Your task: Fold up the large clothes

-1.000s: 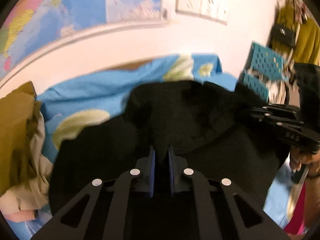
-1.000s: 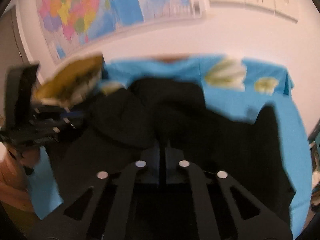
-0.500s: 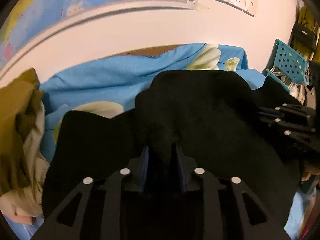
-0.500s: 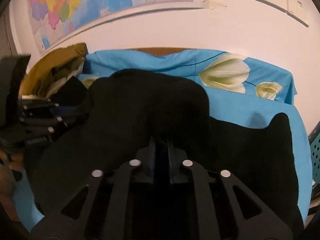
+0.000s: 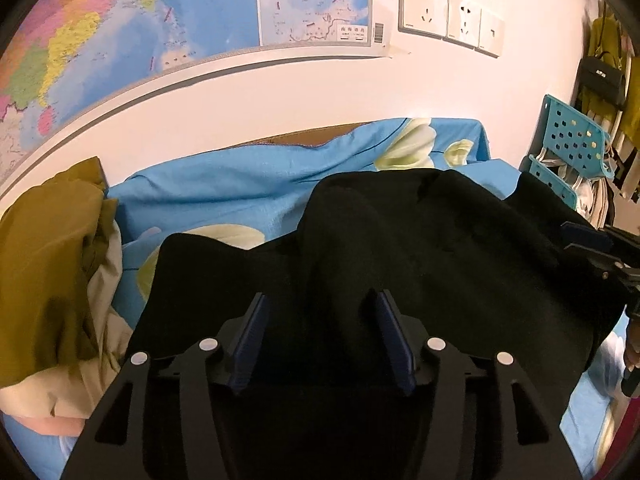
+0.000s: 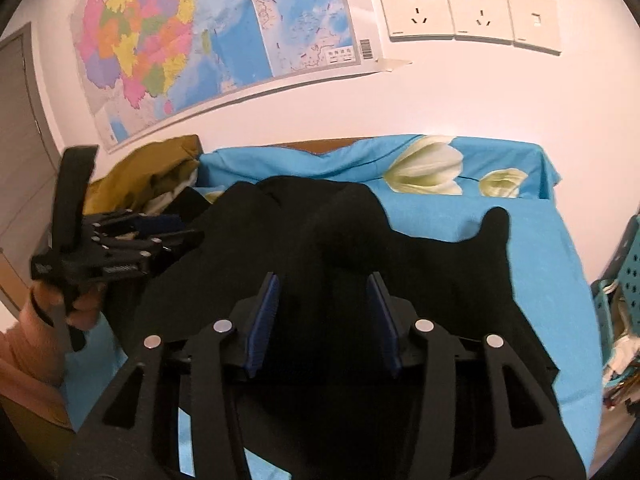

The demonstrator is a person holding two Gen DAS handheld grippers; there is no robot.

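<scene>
The left gripper is being held with its blue-padded fingers spread apart; its jaws have just been opening. Black cloth is lying in the gap between the fingers, but the pads are not being pressed on it. The right gripper is likewise being held with its fingers spread, its jaws having just been opening, and black cloth is sitting loose between them, not pinched.

The black garment is being laid out on a blue sheet printed with pale flowers, directly beneath and ahead of both grippers. A folded-over layer is being shown as a raised hump in the middle of the garment, with a flat part spreading out to each side. In the right wrist view, one pointed corner of the garment is seen reaching toward the far edge of the sheet.

In the right wrist view, the left gripper is being gripped by a hand at the left side, just beside the garment's edge. A heap of mustard and cream clothes is being seen on the sheet to the left of the garment. A coloured map and a row of white sockets are being shown on the wall behind. A blue perforated rack is standing to the right of the sheet.
</scene>
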